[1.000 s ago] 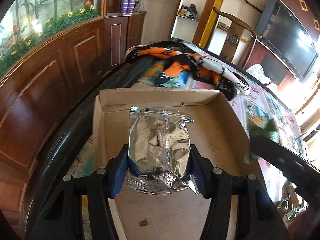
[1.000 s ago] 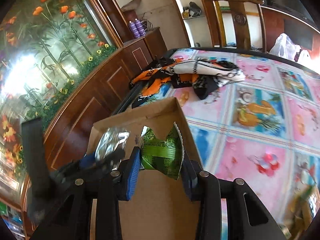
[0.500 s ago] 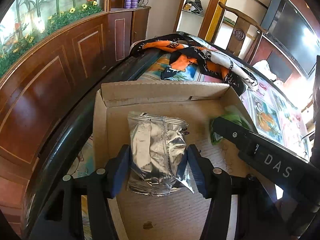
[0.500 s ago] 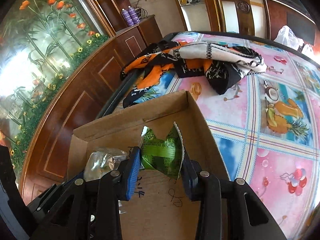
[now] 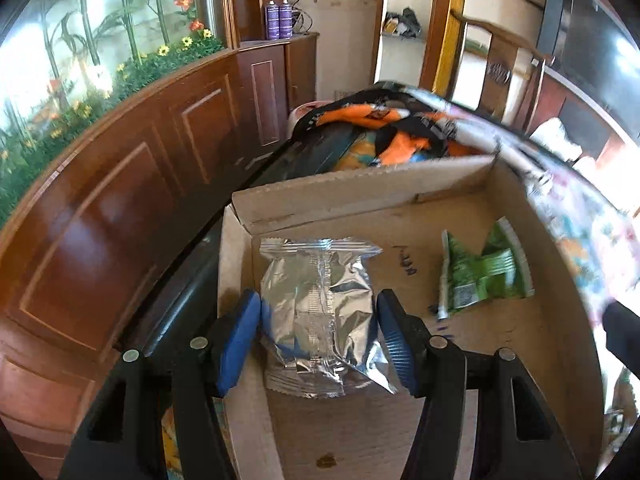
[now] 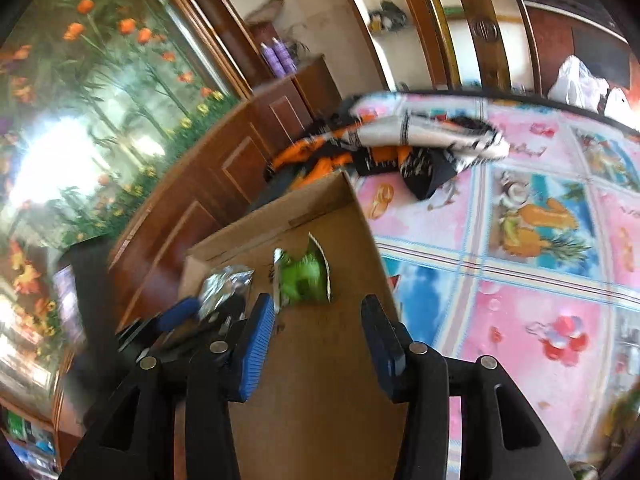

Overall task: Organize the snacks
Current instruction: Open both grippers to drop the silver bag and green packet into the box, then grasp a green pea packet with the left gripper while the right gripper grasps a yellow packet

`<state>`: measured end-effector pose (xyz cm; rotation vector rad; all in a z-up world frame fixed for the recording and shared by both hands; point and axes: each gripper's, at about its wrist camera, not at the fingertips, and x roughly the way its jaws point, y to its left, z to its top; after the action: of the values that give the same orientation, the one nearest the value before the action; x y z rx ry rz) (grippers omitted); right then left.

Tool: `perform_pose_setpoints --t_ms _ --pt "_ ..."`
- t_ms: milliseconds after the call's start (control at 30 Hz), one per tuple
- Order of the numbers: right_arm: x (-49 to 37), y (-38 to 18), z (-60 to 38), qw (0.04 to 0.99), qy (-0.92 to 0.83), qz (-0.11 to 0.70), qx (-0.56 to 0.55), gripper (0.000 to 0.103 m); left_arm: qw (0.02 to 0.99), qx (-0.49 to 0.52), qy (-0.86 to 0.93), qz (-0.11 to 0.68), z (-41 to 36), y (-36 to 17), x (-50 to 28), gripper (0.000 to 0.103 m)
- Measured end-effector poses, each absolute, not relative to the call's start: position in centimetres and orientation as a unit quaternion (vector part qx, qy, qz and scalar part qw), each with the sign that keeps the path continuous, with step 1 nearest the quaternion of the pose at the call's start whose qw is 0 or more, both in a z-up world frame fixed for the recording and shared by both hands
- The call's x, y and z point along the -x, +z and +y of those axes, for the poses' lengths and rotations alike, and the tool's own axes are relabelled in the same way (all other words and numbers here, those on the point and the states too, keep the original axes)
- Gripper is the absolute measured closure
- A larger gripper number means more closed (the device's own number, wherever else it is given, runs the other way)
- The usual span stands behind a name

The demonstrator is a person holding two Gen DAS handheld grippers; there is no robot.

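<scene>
The right gripper (image 6: 318, 344) has just opened and stands empty — its crumpled green snack packet (image 5: 484, 274) now lies in the shallow cardboard box (image 5: 560, 320), at two o'clock of the silver foil snack pouch (image 5: 320, 304), which the left gripper (image 5: 318, 332) has half-open around it, pads barely touching — release looks next.

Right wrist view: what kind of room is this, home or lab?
Likely a home living or dining room: a table under a pink cartoon-print tablecloth, dark wooden cabinets below a flower mural, and a wooden chair behind the table.

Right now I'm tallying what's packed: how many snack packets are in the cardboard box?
2. A silver packet lies at the box's left side, between the left gripper's fingers; a green packet lies loose on the right. The near part of the box is hidden.
</scene>
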<state>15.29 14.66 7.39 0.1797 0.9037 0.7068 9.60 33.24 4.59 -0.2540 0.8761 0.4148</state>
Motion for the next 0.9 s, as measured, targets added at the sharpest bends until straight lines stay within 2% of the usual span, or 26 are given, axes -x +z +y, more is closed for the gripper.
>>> perform_pose_setpoints --t_ms 200,367,467,600,667,733,800,900 --pt "-9.4 10.6 6.9 0.86 0.353 0.356 -0.094 0.054 0.909 0.12 0.162 0.365 31.7 7.2 -7.7 0.038" --pt "-4.6 9.0 0.0 0.872 0.341 0.335 -0.102 0.054 0.932 0.123 0.108 0.323 28.1 9.0 -5.4 0.034" --pt "-3.3 7.2 -4.0 0.89 0.301 0.321 -0.122 0.051 0.936 0.114 0.059 0.327 24.6 9.1 -4.9 0.035" --pt "-4.0 5.3 -9.5 0.88 0.277 0.32 -0.215 0.049 0.933 0.084 -0.029 0.35 18.1 8.7 -4.2 0.035" --pt "-4.3 5.5 -10.6 0.881 0.273 0.316 -0.22 0.049 0.922 0.068 -0.081 0.373 15.0 8.0 -4.0 0.034" --pt "-4.0 5.8 -11.5 0.893 0.245 0.309 -0.217 0.044 0.909 0.042 -0.127 0.396 12.2 7.1 -3.7 0.034" --pt "-4.1 5.9 -12.4 0.885 0.253 0.307 -0.241 0.037 0.882 -0.019 -0.2 0.426 8.6 5.7 -3.2 0.032" --pt "-4.0 5.8 -13.4 0.88 0.254 0.308 -0.259 0.036 0.867 -0.121 -0.228 0.425 5.1 4.2 -1.6 0.031"
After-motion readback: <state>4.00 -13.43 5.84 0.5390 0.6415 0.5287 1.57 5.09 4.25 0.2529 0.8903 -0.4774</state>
